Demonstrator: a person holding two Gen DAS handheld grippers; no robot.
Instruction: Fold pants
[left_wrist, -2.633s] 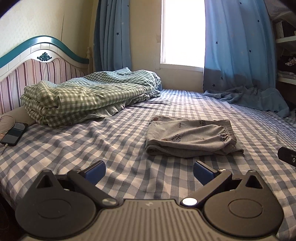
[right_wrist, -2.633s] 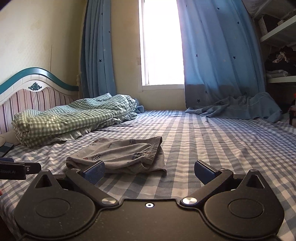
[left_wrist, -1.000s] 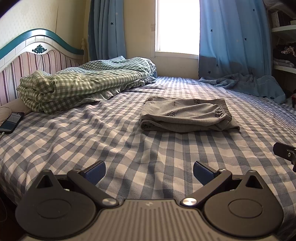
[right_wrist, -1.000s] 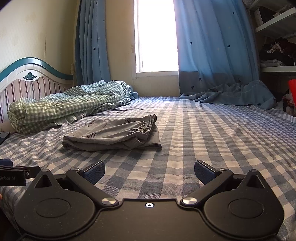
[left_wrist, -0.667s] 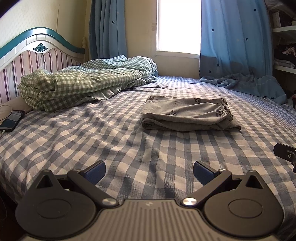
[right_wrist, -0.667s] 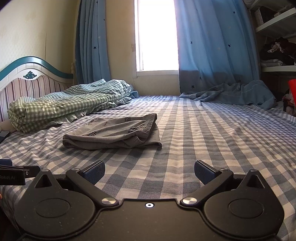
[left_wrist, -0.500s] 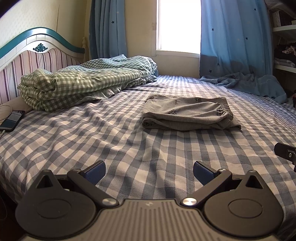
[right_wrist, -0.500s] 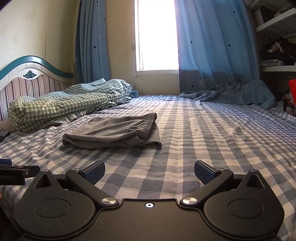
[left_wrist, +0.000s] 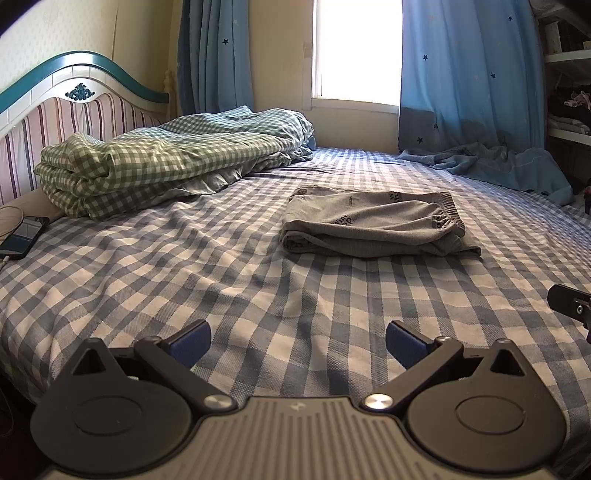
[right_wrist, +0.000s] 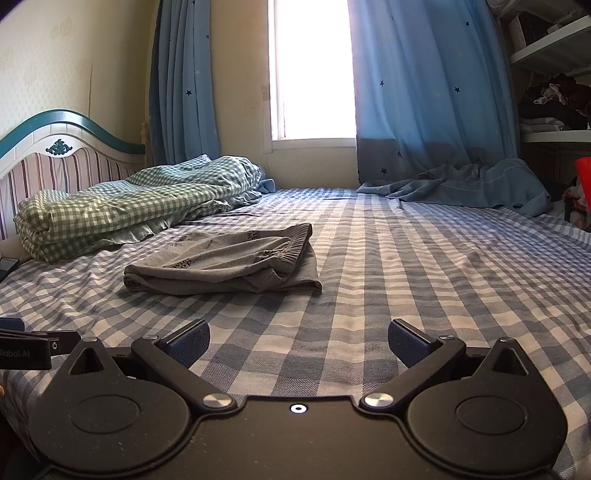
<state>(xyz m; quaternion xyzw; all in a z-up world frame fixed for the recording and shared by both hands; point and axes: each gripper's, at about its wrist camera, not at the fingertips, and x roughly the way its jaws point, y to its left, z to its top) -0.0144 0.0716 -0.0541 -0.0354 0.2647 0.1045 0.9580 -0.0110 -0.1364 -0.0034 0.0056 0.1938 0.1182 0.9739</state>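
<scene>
The grey pants (left_wrist: 373, 225) lie folded in a compact bundle on the blue checked bed (left_wrist: 229, 280), waistband to the right. They also show in the right wrist view (right_wrist: 225, 262). My left gripper (left_wrist: 297, 341) is open and empty, low over the bed's near edge, well short of the pants. My right gripper (right_wrist: 299, 341) is open and empty, also near the front edge, with the pants ahead and to the left. Each gripper's tip shows at the edge of the other's view.
A folded green checked quilt (left_wrist: 159, 162) lies by the striped headboard (left_wrist: 70, 114) at the left. A phone (left_wrist: 22, 236) rests at the bed's left edge. Blue curtains (left_wrist: 465, 81) hang by the window, their ends spread over the bed's far right. Shelves (right_wrist: 554, 92) stand at the right.
Both grippers have drawn back from the folded pants toward the bed's front edge over the last seconds. In the last half second almost nothing has moved. Both stay open.
</scene>
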